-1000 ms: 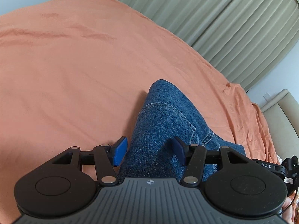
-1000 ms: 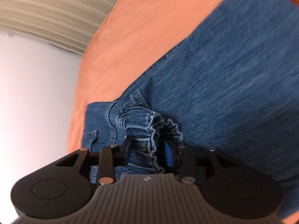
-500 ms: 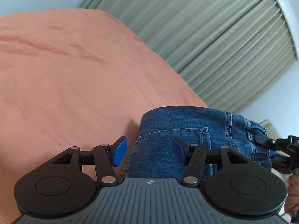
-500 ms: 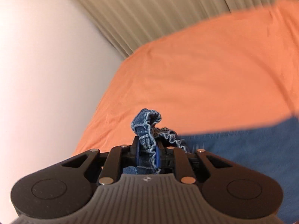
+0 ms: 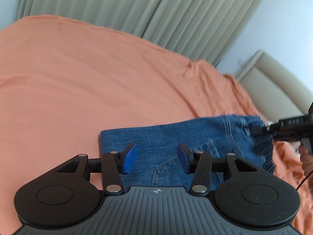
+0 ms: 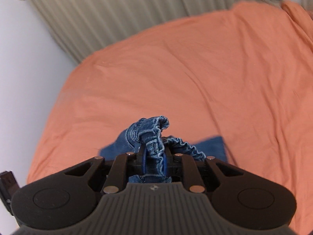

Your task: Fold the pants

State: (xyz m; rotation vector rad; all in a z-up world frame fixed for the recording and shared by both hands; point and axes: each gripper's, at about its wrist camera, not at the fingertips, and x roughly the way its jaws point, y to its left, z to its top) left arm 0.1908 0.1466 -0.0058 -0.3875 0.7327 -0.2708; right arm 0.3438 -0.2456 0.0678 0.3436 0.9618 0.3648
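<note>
— Status of the garment?

— The blue denim pants (image 5: 172,137) lie on the orange bedsheet (image 5: 88,74), near the side of the bed closest to the person. In the left wrist view they read as a folded, roughly rectangular stack with a straight edge on the left and a stitched pocket corner showing near the middle. The right-hand portion is blurred, so its lay cannot be judged in detail.

— And the left gripper?

— The left gripper (image 5: 155,159) hovers over the denim with its jaws spread wide. The blue pads (image 5: 129,160) stand well apart, and nothing is caught between them. Whether the fingertips touch the cloth beneath cannot be determined.

— The right gripper?

— The right gripper (image 6: 154,161) is clamped on a bunched, gathered strip of the pants. In the right wrist view the ruffled band (image 6: 152,133) rises out from between the jaws, and a further gathered length trails off to the right of them. More flat denim shows behind the fingers on either side. From the left wrist view, the same tool enters from the right edge at the far corner of the stack, with part of the person's hand (image 5: 306,159) visible below it.

— Surroundings?

— Pale green pleated curtains (image 5: 117,5) hang behind the bed. A beige padded headboard (image 5: 273,78) stands at the right, against a white wall (image 6: 23,68).
</note>
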